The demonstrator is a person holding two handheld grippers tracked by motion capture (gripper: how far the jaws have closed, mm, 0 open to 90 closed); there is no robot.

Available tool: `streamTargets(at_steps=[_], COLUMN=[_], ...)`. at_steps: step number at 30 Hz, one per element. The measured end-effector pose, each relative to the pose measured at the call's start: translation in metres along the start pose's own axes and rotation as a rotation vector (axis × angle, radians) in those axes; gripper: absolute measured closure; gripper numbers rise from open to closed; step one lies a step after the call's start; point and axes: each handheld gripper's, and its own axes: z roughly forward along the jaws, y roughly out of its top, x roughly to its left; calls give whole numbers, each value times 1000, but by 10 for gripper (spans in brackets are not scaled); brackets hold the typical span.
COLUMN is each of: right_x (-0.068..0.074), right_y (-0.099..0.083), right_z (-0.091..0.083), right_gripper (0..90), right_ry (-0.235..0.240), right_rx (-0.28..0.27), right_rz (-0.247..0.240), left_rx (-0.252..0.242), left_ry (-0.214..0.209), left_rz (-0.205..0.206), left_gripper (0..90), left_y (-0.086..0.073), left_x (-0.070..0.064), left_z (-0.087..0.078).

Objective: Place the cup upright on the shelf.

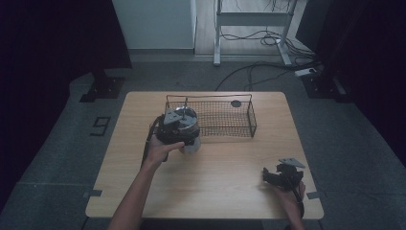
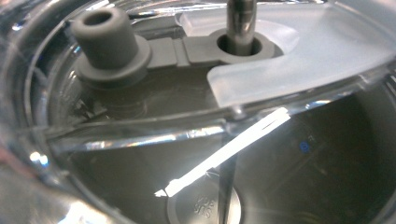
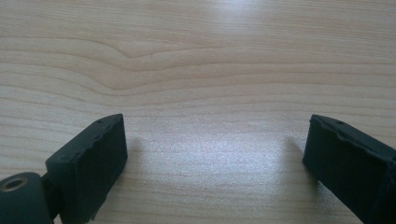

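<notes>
- holding a clear glass jar at the near left corner of the wire basket, the left gripper sits right over it, above the wooden table
- in the left gripper view the camera looks close through the jar's clear lid, with a grey stopper and a metal rod passing through a grey collar; the left jaws themselves are hidden, so i cannot tell whether they are spread or pinching
- whether the jar rests on the table, on the basket rim or hangs in the air is not clear from the high view; it looks to straddle the basket's near wall
- the right gripper rests low near the table's right front corner, well apart from the jar; in the right gripper view its jaws stand wide apart over bare wood, gripping nothing
- a small dark disc lies at the far side of the basket
- judging from this, the work seems to be mid-way: the jar is at the basket's edge, not settled in its middle, and the letting go and pulling clear are left to do
</notes>
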Motion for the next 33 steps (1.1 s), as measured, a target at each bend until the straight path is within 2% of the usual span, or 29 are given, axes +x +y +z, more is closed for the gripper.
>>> streamTargets(at_steps=[22,33], right_x=[0,0], right_y=[0,0], right_z=[0,0], right_gripper=[63,63], right_ry=[-1,0], right_rx=[-3,-4], right_rz=[-1,-2], left_rx=[-8,-4], left_ry=[1,12], left_rz=[2,-20], left_gripper=[44,44], left_y=[22,32], left_x=[5,18], left_z=[5,10])
